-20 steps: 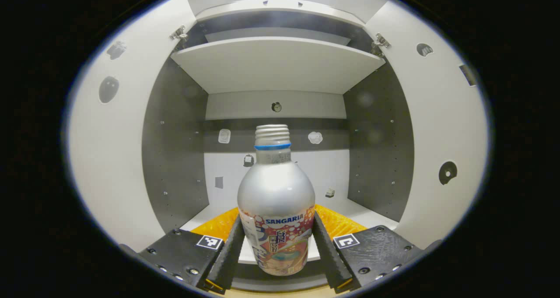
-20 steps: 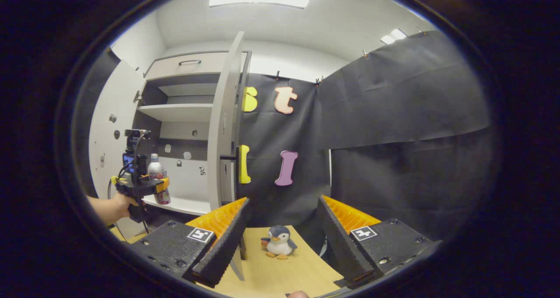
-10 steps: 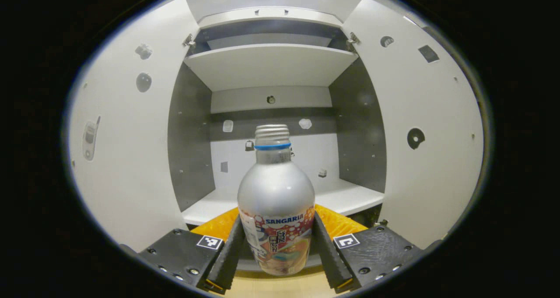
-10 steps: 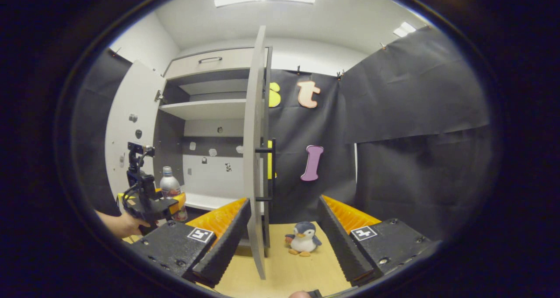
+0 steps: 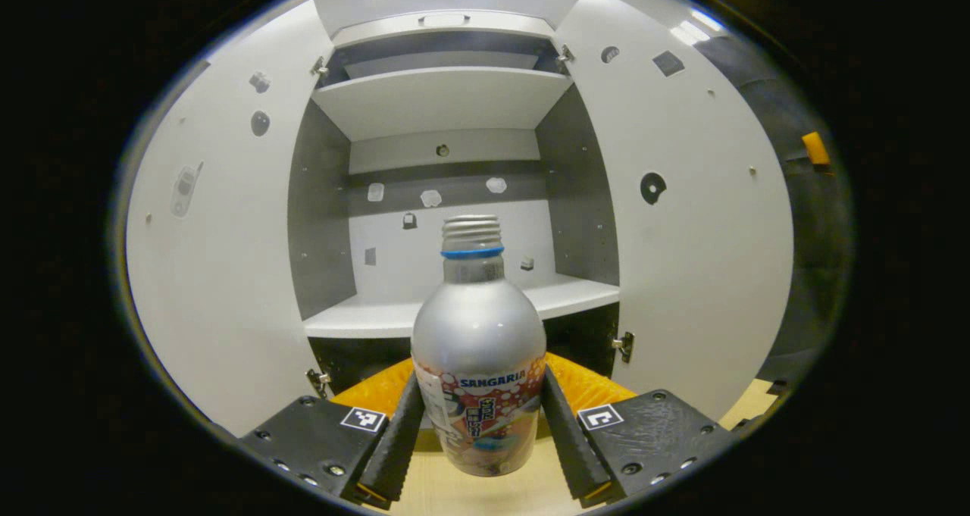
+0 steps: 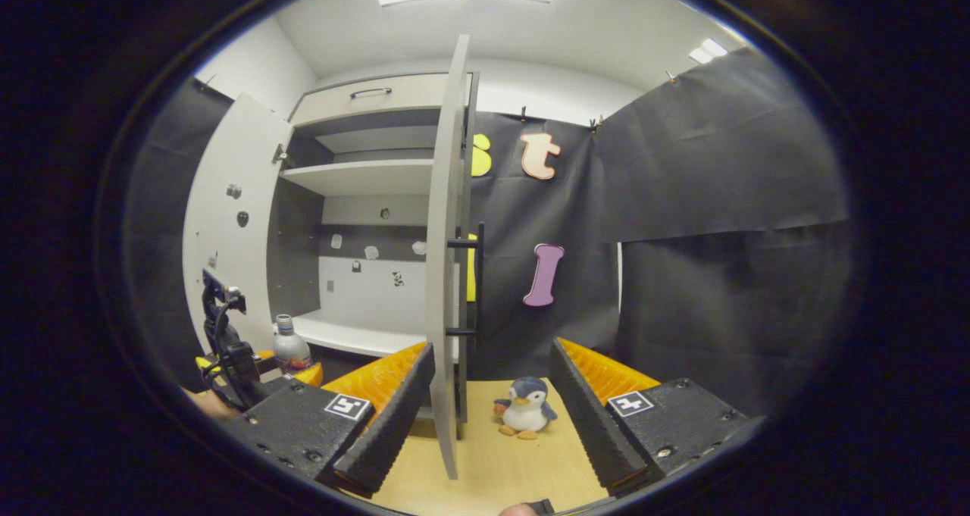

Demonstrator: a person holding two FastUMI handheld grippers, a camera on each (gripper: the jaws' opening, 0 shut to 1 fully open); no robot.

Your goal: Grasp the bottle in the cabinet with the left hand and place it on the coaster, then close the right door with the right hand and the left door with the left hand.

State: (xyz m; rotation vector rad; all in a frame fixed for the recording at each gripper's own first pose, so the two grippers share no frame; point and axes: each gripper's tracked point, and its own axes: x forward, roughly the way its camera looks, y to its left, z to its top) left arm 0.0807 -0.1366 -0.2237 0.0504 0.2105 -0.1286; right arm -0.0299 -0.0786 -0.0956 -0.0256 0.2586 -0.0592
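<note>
The left gripper [image 5: 479, 433] was clamped on the silver bottle [image 5: 478, 349], both fingers pressed against its labelled lower body, holding it upright in the air in front of the open cabinet [image 5: 447, 107], over the wooden table [image 5: 485, 493]. The right gripper [image 6: 489, 402] stood wide apart with nothing between its fingers, the right door [image 6: 443, 273] edge-on just ahead and a toy penguin [image 6: 525, 417] on the table beyond

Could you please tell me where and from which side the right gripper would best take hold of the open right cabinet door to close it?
Probably the black bar handle on the right door, approached from the door's outer face. The bar stands off the panel, upright, leaving a gap for a finger. The right gripper is open, in front of it.
</note>
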